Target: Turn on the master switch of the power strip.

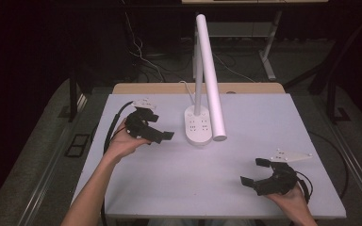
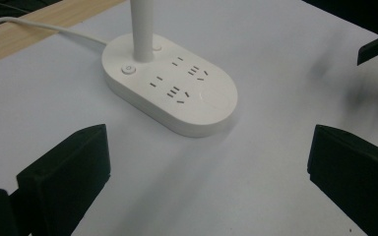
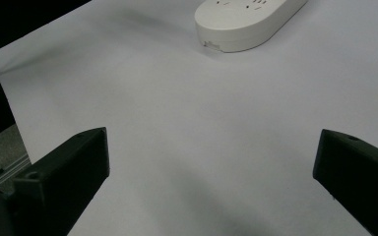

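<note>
White plastic is what I aim at: the oval lamp base with sockets (image 1: 198,125) stands at the middle of the pale grey table top (image 1: 245,155), a little toward the far edge, with a white round post going up from it and a long white tube head (image 1: 209,70) leaning forward over it. From my left gripper (image 1: 162,135) the base lies just to the right, near but not touching; in the left gripper view the base (image 2: 172,91) sits straight ahead between the two black jaws, and its long axis runs from the far left to the near right. These tongs are spread wide and carry nothing. My right gripper (image 1: 253,171) waits at the near right corner, well apart from the base, also spread wide and empty; in the right gripper view I see one end of the base (image 3: 248,22) far ahead. I judge the left hand is much nearer, so the push on the small round button (image 2: 128,69) beside the post should be from the left.
</note>
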